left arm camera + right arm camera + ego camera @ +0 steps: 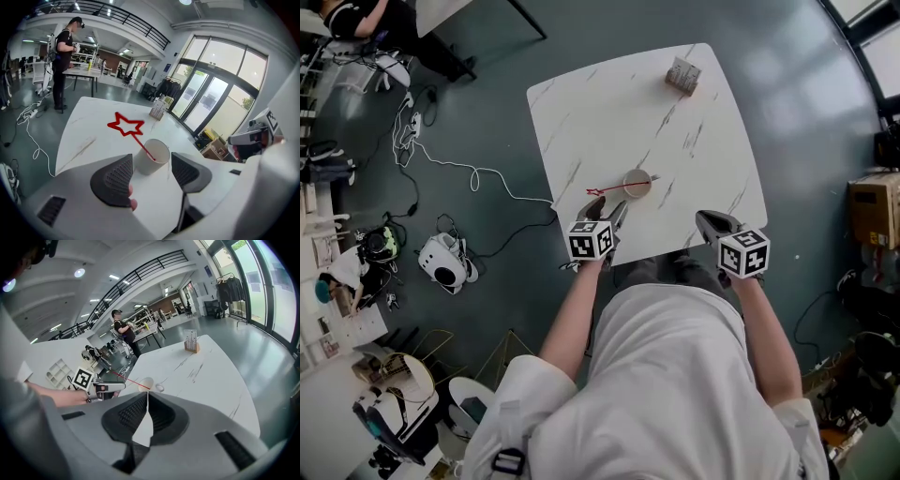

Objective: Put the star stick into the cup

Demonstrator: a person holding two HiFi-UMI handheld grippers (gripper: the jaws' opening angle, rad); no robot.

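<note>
A white paper cup (637,184) stands on the white marble table (703,131) near its front edge. The red star stick (602,191) rests in the cup and leans out to the left, star end up. My left gripper (612,206) sits just in front of the cup, open, with nothing between its pads. In the left gripper view the cup (151,156) and the star (125,125) lie straight ahead of the jaws. My right gripper (701,217) is at the table's front right, shut and empty. Its own view shows the cup (145,383) ahead to the left.
A wooden napkin holder (682,75) stands at the table's far side. A small ring (160,388) lies beside the cup. White cables and a white device (445,262) lie on the floor to the left. A person (63,56) stands at another table further off.
</note>
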